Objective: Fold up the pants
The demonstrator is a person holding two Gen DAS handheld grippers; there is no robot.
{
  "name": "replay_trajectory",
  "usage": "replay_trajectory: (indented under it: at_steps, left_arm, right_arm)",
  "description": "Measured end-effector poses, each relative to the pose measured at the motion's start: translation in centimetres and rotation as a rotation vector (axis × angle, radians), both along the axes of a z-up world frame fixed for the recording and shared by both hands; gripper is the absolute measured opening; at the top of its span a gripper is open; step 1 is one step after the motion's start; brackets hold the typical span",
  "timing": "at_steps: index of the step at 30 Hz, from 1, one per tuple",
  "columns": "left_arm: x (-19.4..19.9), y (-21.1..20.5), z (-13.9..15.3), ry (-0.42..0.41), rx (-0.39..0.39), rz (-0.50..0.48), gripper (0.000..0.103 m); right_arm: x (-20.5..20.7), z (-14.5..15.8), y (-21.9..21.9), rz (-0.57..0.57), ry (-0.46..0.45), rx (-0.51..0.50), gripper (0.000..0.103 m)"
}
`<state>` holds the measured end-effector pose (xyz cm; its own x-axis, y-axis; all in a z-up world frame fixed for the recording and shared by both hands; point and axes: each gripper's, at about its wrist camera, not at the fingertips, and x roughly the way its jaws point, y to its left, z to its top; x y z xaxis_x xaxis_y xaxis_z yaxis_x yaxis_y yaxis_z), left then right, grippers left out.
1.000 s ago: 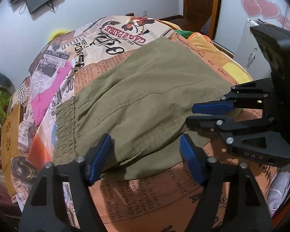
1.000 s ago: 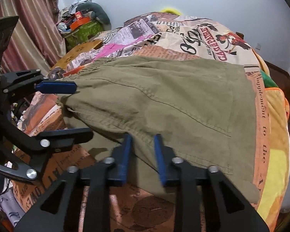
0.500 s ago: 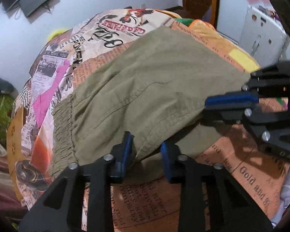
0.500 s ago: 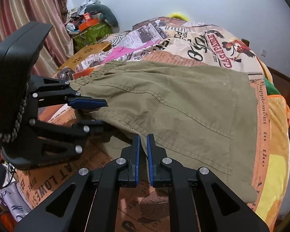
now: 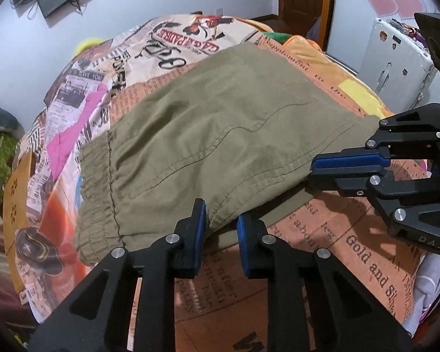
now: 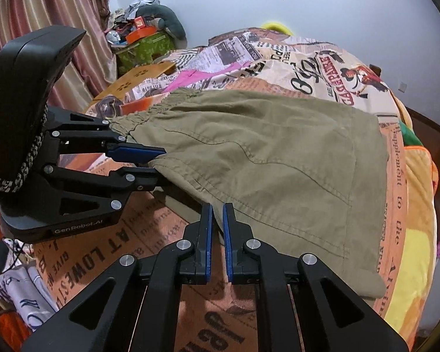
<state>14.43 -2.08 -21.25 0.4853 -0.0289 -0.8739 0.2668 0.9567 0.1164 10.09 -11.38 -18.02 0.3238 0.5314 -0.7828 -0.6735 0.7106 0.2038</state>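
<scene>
Both grippers [image 5: 221, 228] [image 6: 217, 234] now pinch khaki pants [image 5: 220, 135]

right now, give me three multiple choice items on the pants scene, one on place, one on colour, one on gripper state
1. Where do the pants lie?
A. on a printed bedspread
B. on a bare wooden floor
C. in a basket

2. What colour are the pads of the left gripper?
A. red
B. blue
C. white

3. How does the right gripper stand?
A. wide open above the pants
B. nearly shut, pinching the near edge of the pants
C. shut on a hanger

Key: 1 A, newspaper-print bedspread shows all around the pants. 2 B, both inner faces are blue. 3 B, the fabric edge runs into the narrow gap between its fingers.
</scene>
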Motion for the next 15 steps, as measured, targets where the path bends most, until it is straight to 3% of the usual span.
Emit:
replay_trajectory:
  at_steps: [9, 13, 15]
  left_arm:
    - [-1.3, 1.8, 1.5, 0.025, -0.113, 0.045, 0.028]
    - [-2.2, 3.6, 3.2, 0.0, -0.159, 0.086, 0.029]
    - [-2.5, 4.7, 4.2, -0.03, -0.162, 0.122, 0.035]
  right_arm:
    - [-0.1, -0.2, -1.3, -0.054, 0.039, -0.062, 0.007]
    - [0.2, 0.8, -3.4, -0.112, 0.043, -0.039, 0.015]
    - [0.5, 1.6, -4.8, -0.163, 0.023, -0.03, 0.021]
